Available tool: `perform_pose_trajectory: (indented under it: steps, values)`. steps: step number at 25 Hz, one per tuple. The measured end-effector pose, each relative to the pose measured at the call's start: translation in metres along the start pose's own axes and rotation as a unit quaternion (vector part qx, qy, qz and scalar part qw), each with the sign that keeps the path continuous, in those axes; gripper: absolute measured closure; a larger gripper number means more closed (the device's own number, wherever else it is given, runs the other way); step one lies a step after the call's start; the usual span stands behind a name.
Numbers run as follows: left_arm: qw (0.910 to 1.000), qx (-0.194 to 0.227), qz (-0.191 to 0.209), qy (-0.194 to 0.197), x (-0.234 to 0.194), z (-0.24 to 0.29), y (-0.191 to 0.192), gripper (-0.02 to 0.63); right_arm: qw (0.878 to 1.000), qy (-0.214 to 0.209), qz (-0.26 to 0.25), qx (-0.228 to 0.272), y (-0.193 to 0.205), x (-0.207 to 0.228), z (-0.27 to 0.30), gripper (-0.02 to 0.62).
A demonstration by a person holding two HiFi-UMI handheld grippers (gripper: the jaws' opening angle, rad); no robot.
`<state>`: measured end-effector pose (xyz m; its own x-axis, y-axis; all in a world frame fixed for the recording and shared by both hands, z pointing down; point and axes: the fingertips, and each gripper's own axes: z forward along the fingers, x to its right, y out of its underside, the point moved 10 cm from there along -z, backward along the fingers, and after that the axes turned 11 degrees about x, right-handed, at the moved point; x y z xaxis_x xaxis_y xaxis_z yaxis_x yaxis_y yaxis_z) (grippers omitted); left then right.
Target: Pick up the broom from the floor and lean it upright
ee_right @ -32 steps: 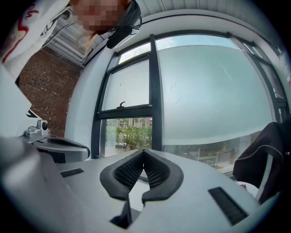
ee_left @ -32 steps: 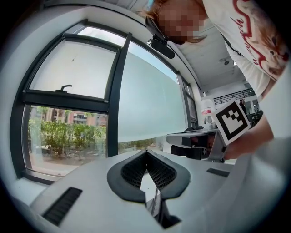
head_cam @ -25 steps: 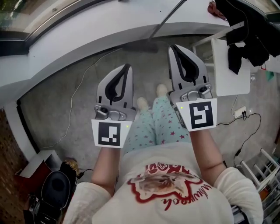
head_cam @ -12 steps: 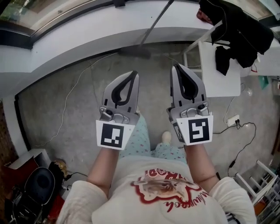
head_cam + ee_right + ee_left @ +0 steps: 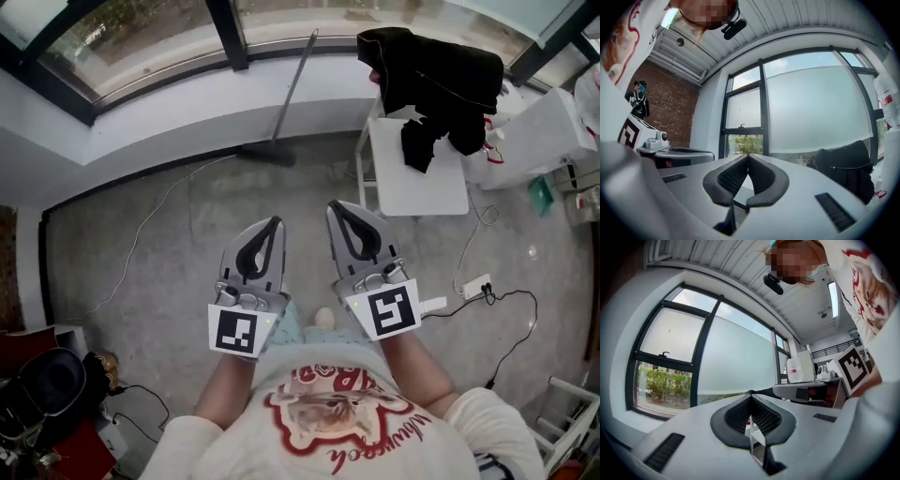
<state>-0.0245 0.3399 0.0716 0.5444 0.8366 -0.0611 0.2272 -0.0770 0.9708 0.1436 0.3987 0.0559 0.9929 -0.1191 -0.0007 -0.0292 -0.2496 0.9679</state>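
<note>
The broom (image 5: 289, 94) stands upright against the low white wall under the window, its dark head (image 5: 266, 155) on the grey floor. No gripper touches it. My left gripper (image 5: 275, 223) and right gripper (image 5: 336, 206) are held side by side in front of the person's body, well short of the broom, both pointing toward it. Each has its jaws shut with nothing between them. In the left gripper view the left gripper (image 5: 751, 397) shows its pads meeting at the tip. The right gripper (image 5: 747, 156) looks the same in the right gripper view.
A white table (image 5: 417, 178) with a black garment (image 5: 436, 75) heaped on it stands right of the broom. Cables and a power strip (image 5: 473, 285) lie on the floor at the right. A thin cable (image 5: 141, 239) runs at the left. A black bag (image 5: 47, 384) sits at lower left.
Both grippers have drawn back from the wall together, and the broom now stands farther from them. The broom has kept its lean against the wall.
</note>
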Motion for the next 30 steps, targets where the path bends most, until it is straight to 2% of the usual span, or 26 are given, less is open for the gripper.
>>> perform_pose_trajectory:
  steps: [7,10,14,18,23,30]
  values:
    - [0.9998,0.003,0.017,-0.012,0.035,-0.053,-0.060,0.589,0.998,-0.048,-0.001,0.039,-0.067,-0.033,-0.030,0.571]
    - [0.9998,-0.005,0.018,-0.011,0.042,-0.063,-0.067,0.589,0.998,-0.056,-0.003,0.028,-0.069,-0.049,-0.040,0.572]
    - [0.9995,0.030,0.010,0.004,0.050,-0.074,-0.089,0.589,0.998,-0.063,-0.002,0.020,-0.067,-0.075,-0.045,0.572]
    - [0.9992,0.032,0.017,0.013,0.046,-0.121,-0.100,0.590,0.998,-0.056,-0.009,0.031,-0.074,-0.117,-0.052,0.572]
    - [0.9996,0.020,0.011,0.015,0.030,-0.199,-0.110,0.589,0.997,-0.052,-0.018,0.046,-0.086,-0.190,-0.070,0.571]
    - [0.9991,0.007,-0.007,0.041,0.010,-0.278,-0.104,0.589,0.999,-0.017,-0.026,0.022,-0.085,-0.280,-0.122,0.571]
